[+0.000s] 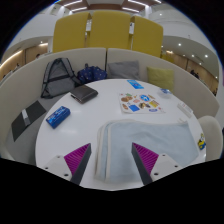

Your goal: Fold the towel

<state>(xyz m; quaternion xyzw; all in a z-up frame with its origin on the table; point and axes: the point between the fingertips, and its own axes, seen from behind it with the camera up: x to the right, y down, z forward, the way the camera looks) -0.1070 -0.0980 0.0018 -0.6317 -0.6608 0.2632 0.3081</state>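
Note:
A pale grey towel [150,132] lies flat on the round white table [90,125], on the right half near the front edge. Its left hem runs down between my fingers. My gripper [112,164] hovers over the towel's near left part. The fingers are open, with the left pad [78,158] over bare table and the right pad [147,158] over the towel. Nothing is held between them.
Beyond the towel lie a colourful printed sheet [141,101], a dark box [84,94], a blue box [57,115] and a black notebook [30,113]. A white object [208,138] stands at the table's right edge. Bags [58,72] sit behind the table.

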